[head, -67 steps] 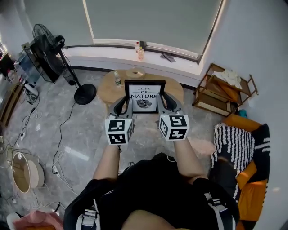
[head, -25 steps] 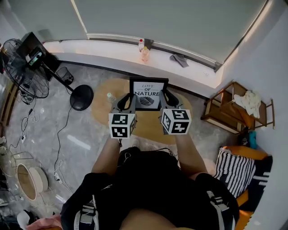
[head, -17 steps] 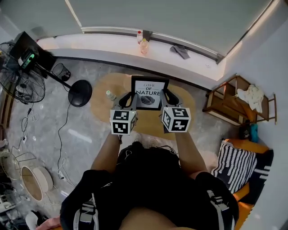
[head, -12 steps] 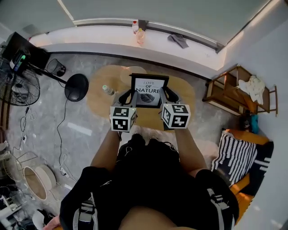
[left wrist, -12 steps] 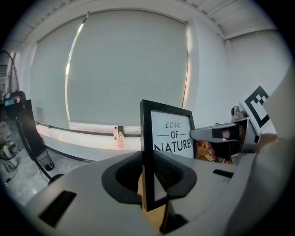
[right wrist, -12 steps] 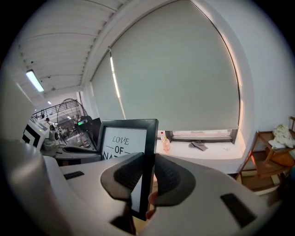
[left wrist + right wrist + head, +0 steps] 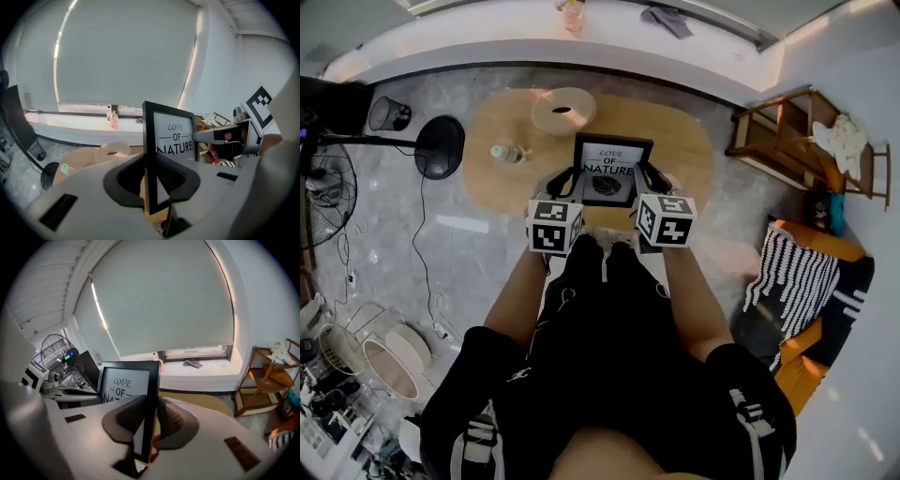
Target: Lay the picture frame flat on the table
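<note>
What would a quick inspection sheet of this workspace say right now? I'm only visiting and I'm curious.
Surface: oval wooden table on a grey floor.
Job's things: black picture frame reading LOVE OF NATURE, held upright over the table, not yet laid flat.
Clutter: pale tape roll and small bottle on the table, both apart from the frame.
Grippers: left gripper and right gripper are each shut on a side edge of the frame.
Cables: one cable trails across the floor left of the table.
Surroundings: standing fan, wooden shelf, striped cushion.
</note>
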